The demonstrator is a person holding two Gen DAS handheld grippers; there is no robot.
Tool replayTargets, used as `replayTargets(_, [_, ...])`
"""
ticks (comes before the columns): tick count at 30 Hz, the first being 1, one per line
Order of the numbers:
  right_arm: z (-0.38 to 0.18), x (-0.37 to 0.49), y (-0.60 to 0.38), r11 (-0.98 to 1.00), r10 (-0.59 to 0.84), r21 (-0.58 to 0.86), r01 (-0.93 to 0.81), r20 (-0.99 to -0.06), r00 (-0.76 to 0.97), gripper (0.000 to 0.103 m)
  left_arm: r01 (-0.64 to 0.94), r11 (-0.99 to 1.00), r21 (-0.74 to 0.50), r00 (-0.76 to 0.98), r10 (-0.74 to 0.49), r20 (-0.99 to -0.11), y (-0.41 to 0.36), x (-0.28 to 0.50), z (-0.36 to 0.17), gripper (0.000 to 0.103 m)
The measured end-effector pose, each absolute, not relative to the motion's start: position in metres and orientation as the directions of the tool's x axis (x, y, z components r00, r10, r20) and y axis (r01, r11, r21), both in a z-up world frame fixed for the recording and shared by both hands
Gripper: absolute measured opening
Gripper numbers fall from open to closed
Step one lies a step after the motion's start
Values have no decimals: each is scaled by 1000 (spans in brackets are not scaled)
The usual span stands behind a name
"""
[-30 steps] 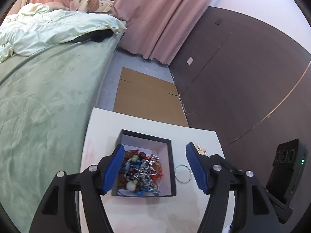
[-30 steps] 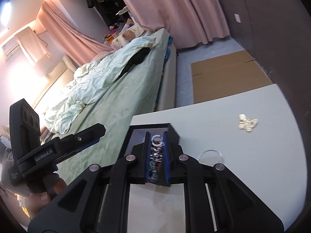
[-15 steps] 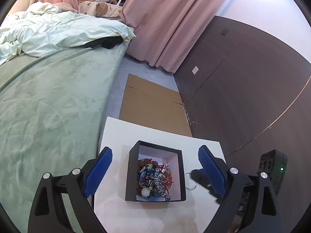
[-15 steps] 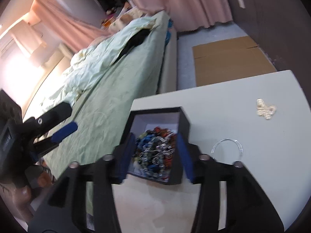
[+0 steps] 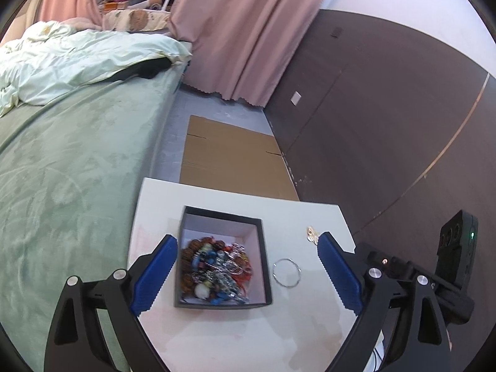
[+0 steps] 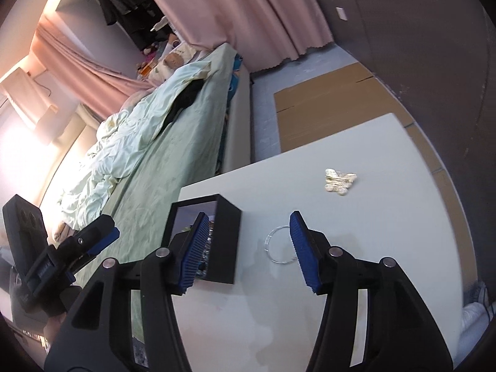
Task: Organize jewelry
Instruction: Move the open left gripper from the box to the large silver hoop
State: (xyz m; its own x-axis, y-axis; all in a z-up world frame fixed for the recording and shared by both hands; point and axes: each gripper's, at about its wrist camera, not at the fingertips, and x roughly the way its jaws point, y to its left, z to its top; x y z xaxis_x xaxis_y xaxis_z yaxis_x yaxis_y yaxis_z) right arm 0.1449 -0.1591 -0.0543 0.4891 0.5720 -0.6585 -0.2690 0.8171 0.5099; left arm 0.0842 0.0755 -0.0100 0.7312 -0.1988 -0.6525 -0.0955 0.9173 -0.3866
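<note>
Ring (image 6: 280, 245) lies flat on the surface (image 6: 387, 217), just right of the box (image 6: 228, 241) and apart from it. Your right gripper (image 6: 248, 249) is nearer: fingers just opened, spread, empty, ring between them. Left gripper (image 5: 248, 276) spread wide, straddling the box.

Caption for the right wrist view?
Open right claw over the table, ring between its fingers, beside the box.

Behind the white table (image 5: 235, 334) there's a flattened cardboard sheet (image 5: 229, 161) on the grey floor (image 5: 173, 142), next to a bed (image 5: 71, 167) with a green cover and a rumpled pale duvet (image 5: 77, 62). Pink curtains (image 5: 235, 31) hang beside a dark brown wall (image 5: 372, 108)
</note>
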Motion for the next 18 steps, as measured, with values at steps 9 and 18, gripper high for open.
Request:
replayTargets(9, [-52, 141, -192, 845, 526, 488, -217, -686, 502, 84, -27, 947, -319, 684, -215, -697, 23, 93, -25, 88])
replayTargets(18, [-58, 146, -235, 848, 494, 519, -106, -702, 513, 97, 35, 962, -269, 614, -233, -754, -39, 107, -52, 95])
